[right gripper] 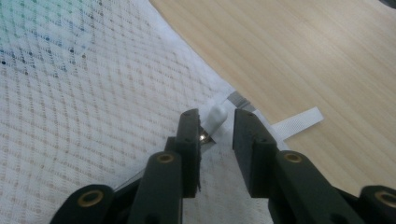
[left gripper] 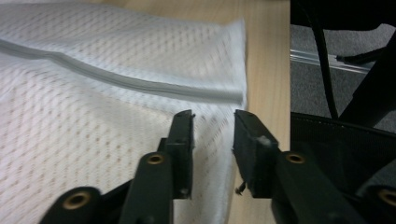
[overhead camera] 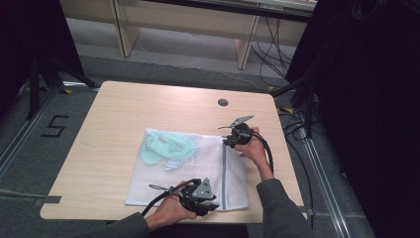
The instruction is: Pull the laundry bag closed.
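Note:
A white mesh laundry bag [overhead camera: 163,186] lies flat on the wooden table [overhead camera: 114,119], with a pale green garment [overhead camera: 166,148] inside its far left part. A grey zipper [overhead camera: 224,173] runs along the bag's right side. My left gripper [overhead camera: 212,204] rests at the bag's near edge by the zipper's near end. In the left gripper view its jaws [left gripper: 213,116] stand apart over the mesh [left gripper: 93,93], not pinching it. My right gripper [overhead camera: 229,141] sits at the zipper's far end. Its jaws [right gripper: 214,112] are apart, with the white zipper pull [right gripper: 217,116] between them, unclamped.
A round cable hole [overhead camera: 223,102] sits in the table's far right part. A white ribbon tab [right gripper: 299,122] sticks out from the bag's corner. Black cables [overhead camera: 297,124] and dark curtains stand to the right, and a wooden shelf frame [overhead camera: 126,29] stands beyond the table.

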`<move>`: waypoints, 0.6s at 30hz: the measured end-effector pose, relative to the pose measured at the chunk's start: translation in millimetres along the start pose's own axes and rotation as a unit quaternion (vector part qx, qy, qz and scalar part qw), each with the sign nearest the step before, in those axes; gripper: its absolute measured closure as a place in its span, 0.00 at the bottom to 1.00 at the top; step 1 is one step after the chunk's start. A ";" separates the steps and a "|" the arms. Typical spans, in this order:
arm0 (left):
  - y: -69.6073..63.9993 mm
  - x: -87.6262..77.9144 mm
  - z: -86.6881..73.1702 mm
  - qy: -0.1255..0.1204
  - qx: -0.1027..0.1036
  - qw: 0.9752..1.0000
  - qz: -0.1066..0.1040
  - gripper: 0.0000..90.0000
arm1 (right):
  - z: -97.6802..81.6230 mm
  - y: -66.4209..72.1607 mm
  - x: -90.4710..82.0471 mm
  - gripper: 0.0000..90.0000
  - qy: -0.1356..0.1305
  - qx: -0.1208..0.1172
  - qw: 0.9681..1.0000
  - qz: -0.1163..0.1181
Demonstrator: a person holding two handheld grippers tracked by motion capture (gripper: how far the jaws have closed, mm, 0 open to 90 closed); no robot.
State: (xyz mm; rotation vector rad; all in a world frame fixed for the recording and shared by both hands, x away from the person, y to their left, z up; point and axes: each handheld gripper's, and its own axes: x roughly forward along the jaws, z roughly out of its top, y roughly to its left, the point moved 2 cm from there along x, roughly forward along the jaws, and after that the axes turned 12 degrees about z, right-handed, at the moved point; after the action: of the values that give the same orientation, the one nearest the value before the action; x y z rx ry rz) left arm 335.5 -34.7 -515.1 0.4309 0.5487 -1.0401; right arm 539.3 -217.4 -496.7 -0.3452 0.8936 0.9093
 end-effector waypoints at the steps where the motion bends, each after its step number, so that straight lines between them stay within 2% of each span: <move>1: 0.7 -1.1 0.9 -0.006 -0.012 1.000 -0.002 0.67 | 0.4 1.1 -2.8 0.76 0.004 -0.008 1.000 0.008; 2: 3.3 -2.9 1.3 -0.004 -0.010 1.000 0.002 0.64 | 1.0 2.7 -5.2 0.74 0.011 -0.006 1.000 0.010; 3: 5.5 -4.1 1.5 -0.004 -0.014 1.000 0.009 0.60 | 1.3 3.9 -4.6 0.71 -0.004 -0.012 1.000 0.005; 4: 7.5 -5.5 1.7 -0.003 -0.020 1.000 0.015 0.57 | 2.1 6.2 -6.4 0.69 -0.003 -0.006 1.000 -0.001; 5: 11.3 -7.7 1.9 0.003 -0.017 1.000 0.024 0.55 | 2.5 7.7 -8.9 0.67 -0.006 -0.004 1.000 0.001; 6: 13.4 -8.8 2.3 -0.002 -0.024 0.999 0.021 0.52 | 2.7 9.0 -11.1 0.65 -0.011 -0.004 1.000 0.005; 8: 18.6 -11.6 2.2 0.000 -0.037 0.999 0.032 0.48 | 3.3 11.7 -15.9 0.62 -0.008 -0.007 1.000 0.004; 9: 21.6 -13.5 2.2 0.000 -0.041 0.999 0.036 0.46 | 2.9 12.4 -16.2 0.61 -0.019 -0.012 1.000 0.004; 10: 25.1 -15.2 2.1 0.002 -0.043 0.998 0.042 0.45 | 3.1 14.5 -17.9 0.59 -0.022 -0.003 1.000 0.006; 14: 36.2 -22.6 1.4 -0.001 -0.055 0.997 0.056 0.41 | 2.2 21.5 -22.6 0.55 -0.023 0.007 1.000 0.006; 15: 38.7 -24.3 1.1 0.000 -0.057 0.997 0.057 0.41 | 2.4 22.8 -24.7 0.54 -0.022 -0.004 1.000 0.016; 18: 47.0 -31.3 -0.6 -0.004 -0.061 0.996 0.071 0.40 | 1.8 26.2 -25.2 0.53 -0.033 -0.010 0.999 0.011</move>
State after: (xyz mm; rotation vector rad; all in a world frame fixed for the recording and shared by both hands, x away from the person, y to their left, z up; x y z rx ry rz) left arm 365.0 8.0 -492.8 0.3527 0.5625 -0.8669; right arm 511.8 -214.3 -473.2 -0.3201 0.8292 0.9458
